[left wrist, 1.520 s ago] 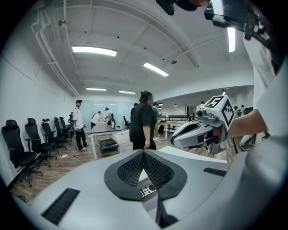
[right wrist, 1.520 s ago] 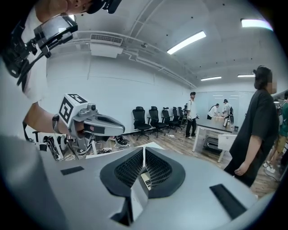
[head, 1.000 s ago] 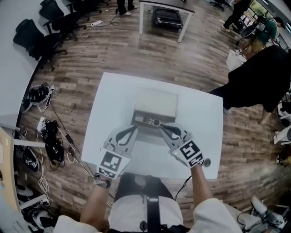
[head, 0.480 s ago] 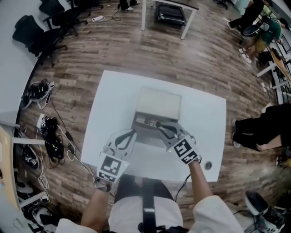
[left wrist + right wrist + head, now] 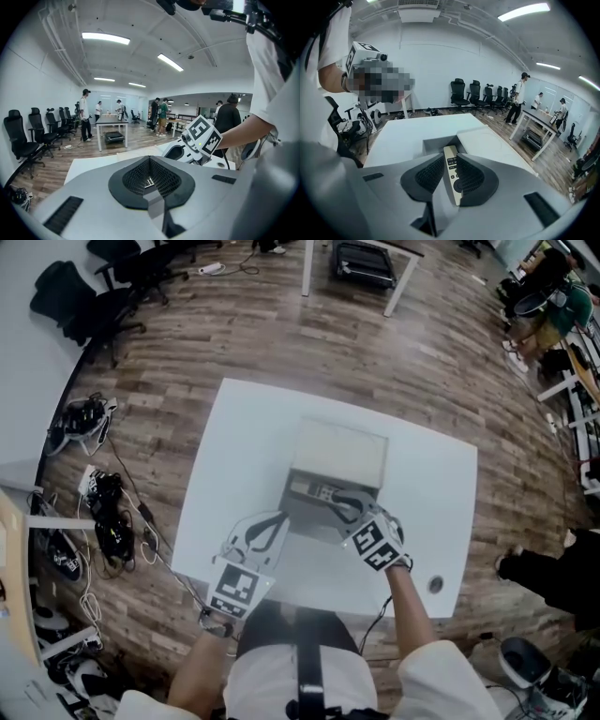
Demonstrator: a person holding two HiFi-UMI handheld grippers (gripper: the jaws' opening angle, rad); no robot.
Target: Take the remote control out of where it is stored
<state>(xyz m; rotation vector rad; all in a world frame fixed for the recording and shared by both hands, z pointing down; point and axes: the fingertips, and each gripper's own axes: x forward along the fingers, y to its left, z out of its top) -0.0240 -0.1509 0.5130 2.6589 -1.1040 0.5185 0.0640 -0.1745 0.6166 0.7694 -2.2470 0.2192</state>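
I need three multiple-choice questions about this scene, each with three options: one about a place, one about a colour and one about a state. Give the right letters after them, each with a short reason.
1. Where does the remote control lie?
A. On the floor
B. In the open drawer of the box
C. On a chair seat

2. What colour is the table?
A. White
B. Black
C. Red

3. How do the jaws of the right gripper stand?
A. Pressed together with nothing between them
B. Clamped on a cable
C. Apart, with the remote control between them

Answers:
1 B: the remote control rests in the pulled-out front part of the box.
2 A: the whole table top is plain white.
3 C: the jaws have just been opening, and the remote control lies between the pads, unclamped.
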